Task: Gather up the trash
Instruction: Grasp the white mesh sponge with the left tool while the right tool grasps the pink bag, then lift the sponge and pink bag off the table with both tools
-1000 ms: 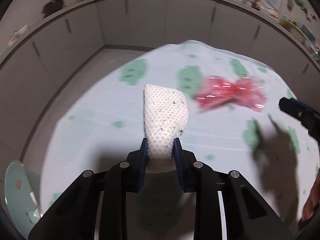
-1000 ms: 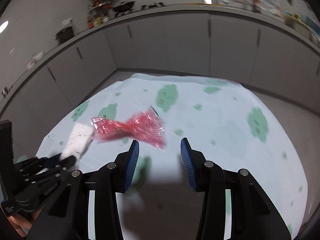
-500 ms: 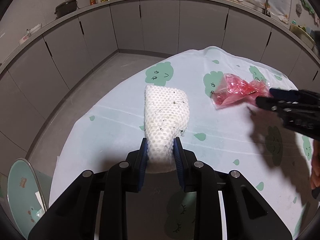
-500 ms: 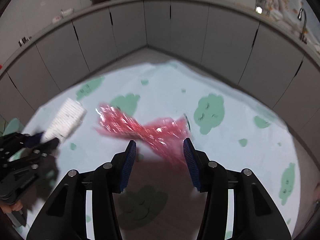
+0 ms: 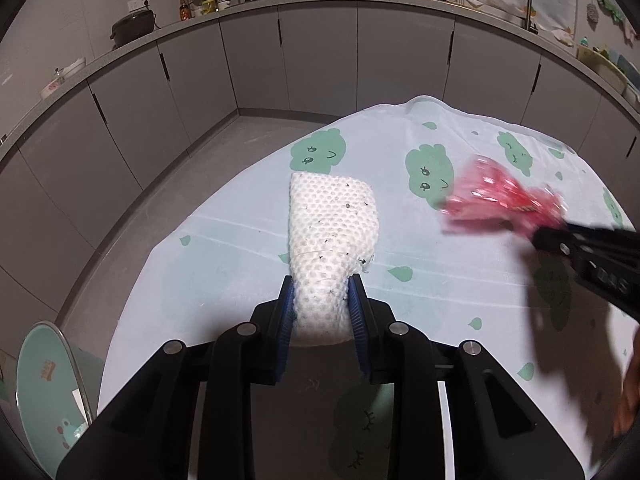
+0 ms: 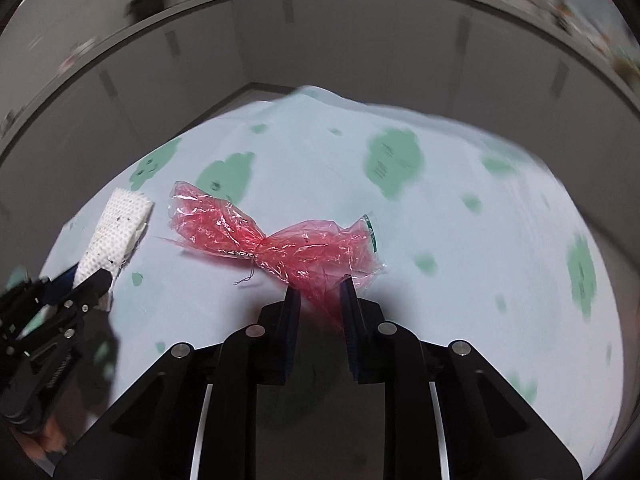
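Note:
My left gripper [image 5: 322,286] is shut on a white foam net sleeve [image 5: 332,232] and holds it above the tablecloth; the sleeve also shows in the right wrist view [image 6: 120,232], with the left gripper [image 6: 86,280] at its near end. My right gripper [image 6: 320,292] is shut on one end of a crumpled red plastic wrapper [image 6: 276,242], which hangs out ahead of the fingers over the cloth. In the left wrist view the wrapper [image 5: 500,200] is blurred at the right, with the right gripper [image 5: 544,236] behind it.
The table wears a pale blue cloth with green cloud prints [image 5: 400,256]. A round bin lid [image 5: 44,376] stands low at the left beside the table. Grey kitchen cabinets [image 5: 320,56] and a counter with pots run behind.
My right gripper has closed on the red wrapper and lifted it off the cloth. My left gripper keeps its hold on the foam sleeve and has barely moved.

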The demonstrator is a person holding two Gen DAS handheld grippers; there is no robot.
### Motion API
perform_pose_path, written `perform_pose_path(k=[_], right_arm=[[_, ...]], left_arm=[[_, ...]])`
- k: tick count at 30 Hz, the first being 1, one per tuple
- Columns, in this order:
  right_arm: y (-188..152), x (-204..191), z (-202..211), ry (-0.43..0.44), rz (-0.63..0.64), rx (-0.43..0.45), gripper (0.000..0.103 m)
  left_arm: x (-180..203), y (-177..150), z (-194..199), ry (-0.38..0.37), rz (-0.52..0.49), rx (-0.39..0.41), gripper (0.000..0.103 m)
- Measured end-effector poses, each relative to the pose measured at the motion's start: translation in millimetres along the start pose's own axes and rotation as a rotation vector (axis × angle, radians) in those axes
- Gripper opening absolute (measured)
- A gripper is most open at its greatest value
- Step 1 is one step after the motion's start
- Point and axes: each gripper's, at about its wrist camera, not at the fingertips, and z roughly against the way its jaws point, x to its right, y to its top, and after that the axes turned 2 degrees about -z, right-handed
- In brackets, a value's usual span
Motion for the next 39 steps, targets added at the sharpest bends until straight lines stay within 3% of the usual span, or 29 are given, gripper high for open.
perform_pose_path(k=[4,8,15,18,20,22,28,32,36,39], right_arm=[[-27,7,21,-0.076,-0.167,-0.013,0.021],[-57,1,41,-0.134,-0.237,0.021,0.021],[-94,-10,62,-0.148,-0.417,0.058,0.022],[-98,-24,64,-0.112,-0.413,0.060,0.029],[-99,-29,68,-0.071,-0.411,0.067,0.047],[-101,-34,77,-0.038,-0.408,0.079,0.050],[-104,-35,99,0.012,-0.332,0.086,0.054],[-99,-32,112,0.011,-0.222,0.138,0.054],[-75,-42,96,0.124,0.036,0.110,0.054],[-68,-47,80,0.121,0.197,0.083,0.054]], left_arm=[[1,0,0,0.005,-0.005,0.001,0.028],[2,-1,1,0.000,-0.008,0.001,0.027],[0,-19,22,-0.070,-0.010,-0.037,0.025],[0,-32,33,-0.100,-0.017,-0.042,0.025],[-1,-40,39,-0.115,-0.020,-0.044,0.025],[-3,-47,44,-0.125,-0.012,-0.047,0.025],[-11,-62,55,-0.141,-0.002,-0.047,0.025],[-12,-68,59,-0.138,-0.007,-0.045,0.025],[-12,-72,62,-0.135,-0.019,-0.044,0.025],[-13,-72,60,-0.146,-0.014,-0.046,0.025]])
